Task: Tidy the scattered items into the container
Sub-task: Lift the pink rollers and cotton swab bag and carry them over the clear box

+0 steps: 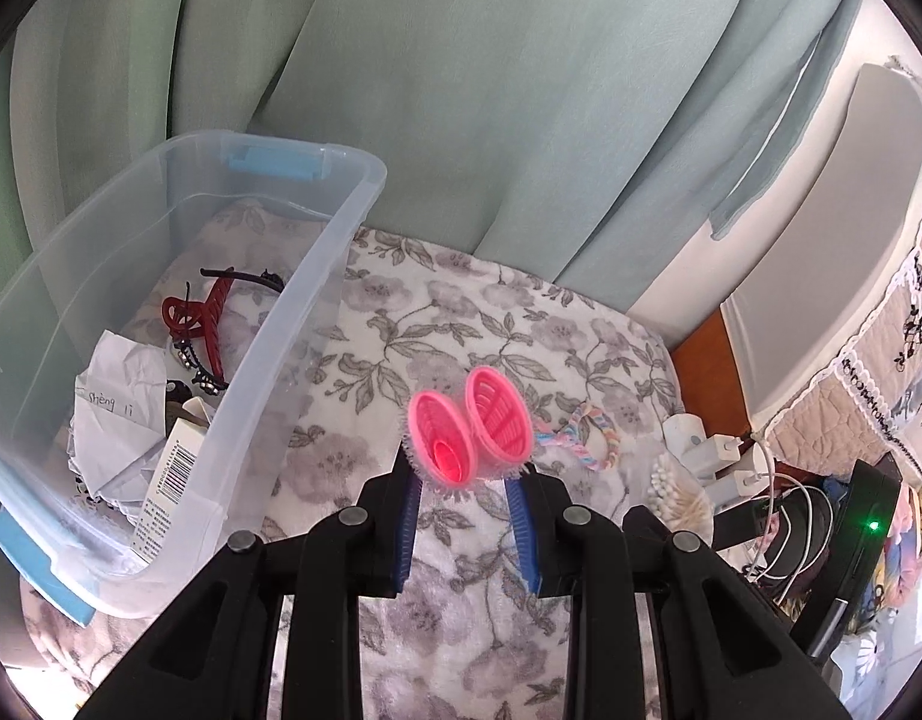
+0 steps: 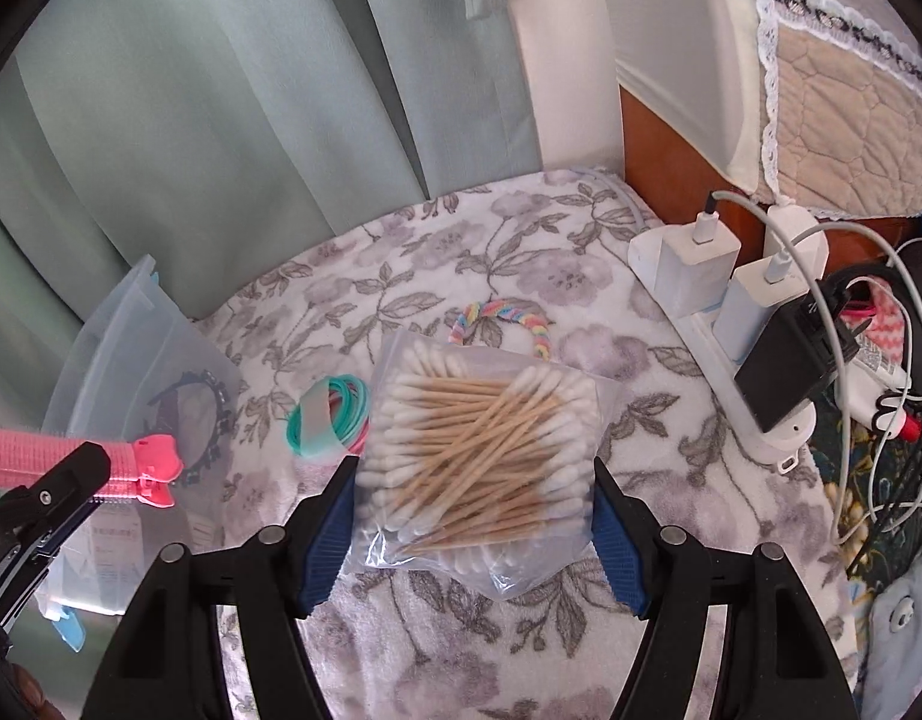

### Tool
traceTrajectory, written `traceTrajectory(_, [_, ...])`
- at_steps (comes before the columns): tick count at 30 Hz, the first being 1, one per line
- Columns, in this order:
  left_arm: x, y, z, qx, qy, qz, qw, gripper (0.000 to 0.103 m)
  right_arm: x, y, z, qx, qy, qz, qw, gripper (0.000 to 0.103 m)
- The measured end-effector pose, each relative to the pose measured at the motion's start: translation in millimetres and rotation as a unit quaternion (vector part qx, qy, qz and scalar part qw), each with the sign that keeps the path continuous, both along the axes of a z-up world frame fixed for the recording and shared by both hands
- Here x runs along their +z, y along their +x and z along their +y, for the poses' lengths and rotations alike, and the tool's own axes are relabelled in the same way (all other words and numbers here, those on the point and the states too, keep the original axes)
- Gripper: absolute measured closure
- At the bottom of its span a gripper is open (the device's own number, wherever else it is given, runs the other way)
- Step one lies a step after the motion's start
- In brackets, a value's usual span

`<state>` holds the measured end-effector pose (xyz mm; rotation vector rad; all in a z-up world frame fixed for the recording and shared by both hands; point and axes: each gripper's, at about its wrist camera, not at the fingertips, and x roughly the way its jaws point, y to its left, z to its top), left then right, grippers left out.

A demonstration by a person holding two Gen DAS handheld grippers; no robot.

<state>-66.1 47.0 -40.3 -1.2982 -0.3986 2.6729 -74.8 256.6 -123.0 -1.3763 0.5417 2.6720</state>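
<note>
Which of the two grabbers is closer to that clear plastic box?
The left. The left gripper, holding the pink hair rollers, is right beside the clear plastic box. The right gripper, holding the bag of cotton swabs, is farther out over the floral blanket.

Two fisheye views, each mounted just behind a gripper's fingers, look steeply down at a flowered blanket [image 1: 461,312] from close above. The left view faces the curtain, with the clear plastic bin [image 1: 317,300] at nine o'clock. The right view sits further right; both share the rainbow hair tie [image 2: 503,315].
</note>
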Motion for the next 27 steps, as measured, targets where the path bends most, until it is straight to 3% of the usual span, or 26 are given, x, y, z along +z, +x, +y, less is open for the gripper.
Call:
traceTrajectory(14, [48, 19, -4, -0.018, 0.025, 0.054, 0.9981, 0.074, 76, 19, -10, 0.01, 0.012, 0.072, 0.997, 0.029])
traceTrajectory(27, [76, 35, -32, -0.017, 0.041, 0.09, 0.9949, 0.074, 143, 46, -40, 0.028, 0.029, 0.153, 0.987, 0.029])
